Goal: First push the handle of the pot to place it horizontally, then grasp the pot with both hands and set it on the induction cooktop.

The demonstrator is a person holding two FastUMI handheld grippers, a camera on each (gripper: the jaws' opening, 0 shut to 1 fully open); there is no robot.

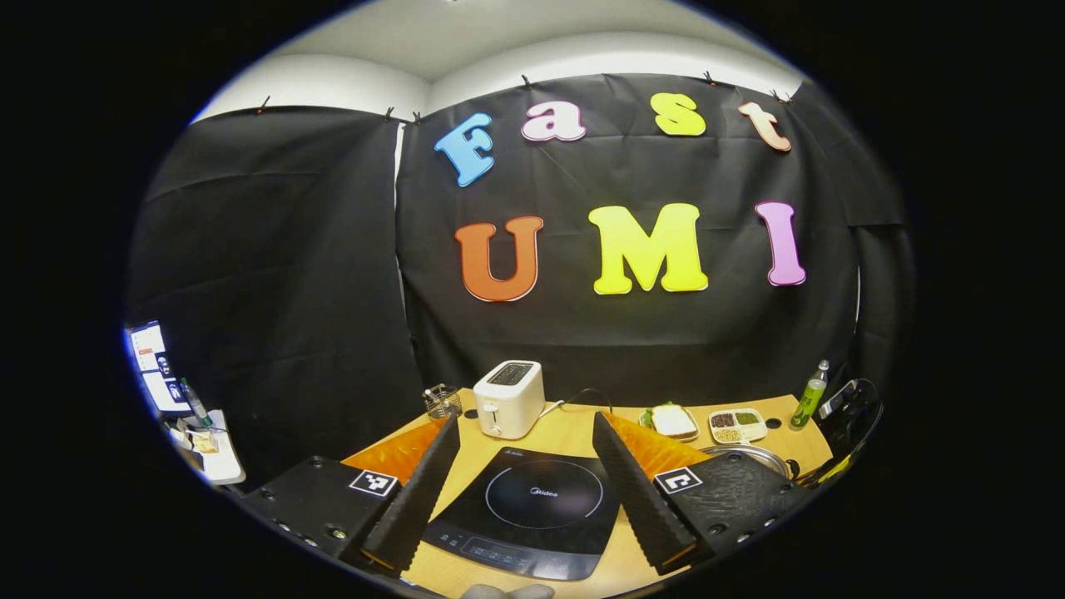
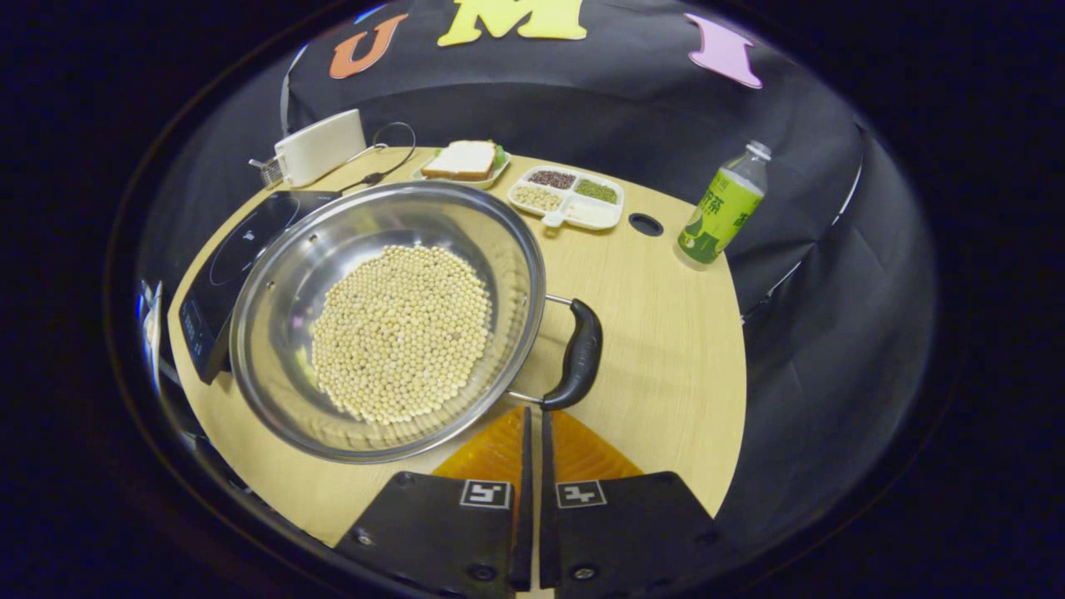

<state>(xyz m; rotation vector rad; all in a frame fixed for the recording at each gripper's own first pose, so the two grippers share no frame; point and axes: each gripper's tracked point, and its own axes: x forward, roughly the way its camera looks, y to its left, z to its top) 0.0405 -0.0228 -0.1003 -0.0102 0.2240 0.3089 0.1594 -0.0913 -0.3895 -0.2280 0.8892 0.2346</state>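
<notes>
- The wooden bench (image 2: 657, 333) ran across the middle of the right gripper view, and it showed as a strip low in the left gripper view.
- The steel pot (image 2: 283, 291) sat centre-left in the right gripper view, its bottom covered with pale beans (image 2: 401, 331); its rim peeked out lower right in the left gripper view.
- The pot's black handle (image 2: 576, 356) stuck out on the right, just above the right tool (image 2: 533, 420), whose fingers were pressed together with nothing between them, tips close under the handle's lower end.
- The induction cooktop (image 1: 532, 507) lay bottom centre in the left gripper view, framed by the left tool (image 1: 526, 428), fingers spread wide apart, gripping nothing.
- In the right gripper view the cooktop lay at the left, partly hidden behind the pot.
- The white toaster (image 1: 509, 398) stood behind the cooktop.
- A green bottle (image 2: 720, 208) stood upper right in the right gripper view.
- The divided tray (image 2: 567, 200) of grains and a sandwich plate (image 2: 463, 162) sat top centre, side by side.
</notes>
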